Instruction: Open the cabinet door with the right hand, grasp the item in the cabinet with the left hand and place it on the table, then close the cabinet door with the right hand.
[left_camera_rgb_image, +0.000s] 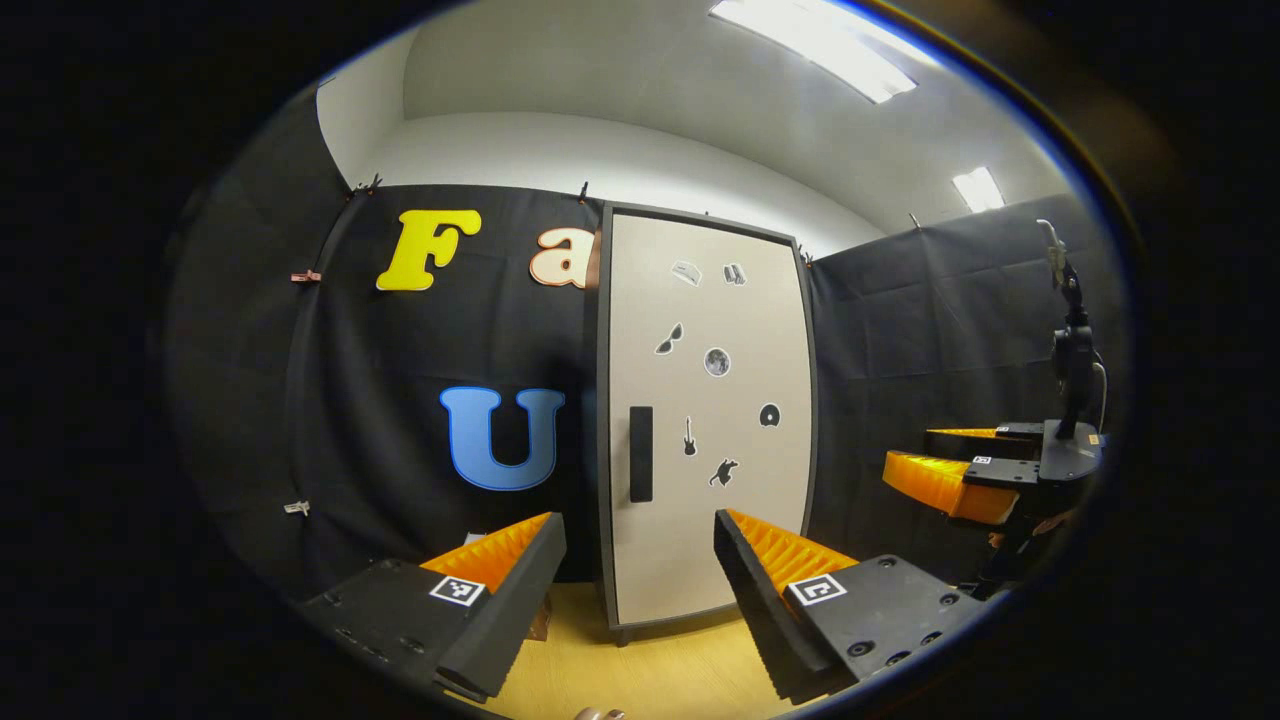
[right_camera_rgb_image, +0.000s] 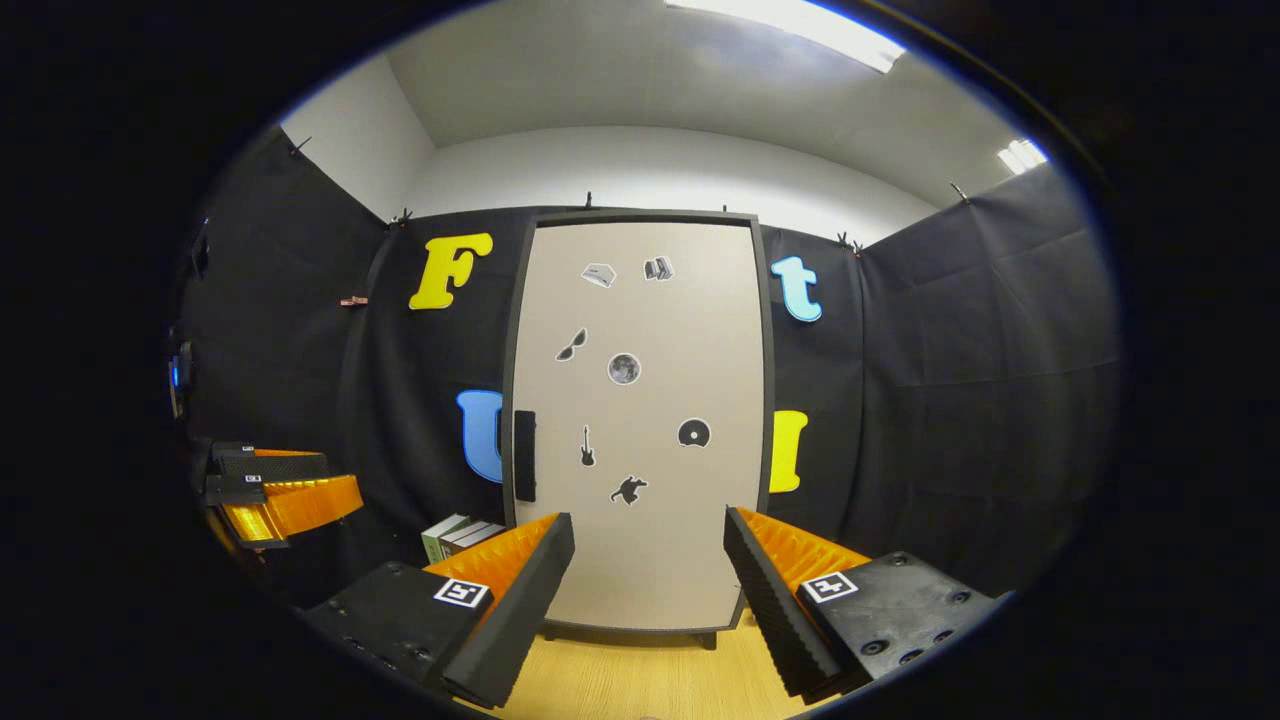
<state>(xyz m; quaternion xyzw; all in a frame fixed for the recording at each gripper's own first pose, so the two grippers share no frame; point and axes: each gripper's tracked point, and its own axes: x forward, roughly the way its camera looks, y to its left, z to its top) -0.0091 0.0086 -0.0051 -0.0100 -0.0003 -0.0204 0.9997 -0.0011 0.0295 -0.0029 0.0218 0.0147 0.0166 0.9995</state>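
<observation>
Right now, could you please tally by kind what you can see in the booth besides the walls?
Cabinet: 1
Door handle: 1
Stickers on the door: 7
Grippers: 2, left gripper, right gripper
Stack of books: 1
Table: 1
Total: 13

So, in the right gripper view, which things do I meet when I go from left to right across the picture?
The left gripper at the far left, then the stacked books on the table, then the dark handle on the cabinet door, then the guitar sticker, then the disc sticker.
</observation>
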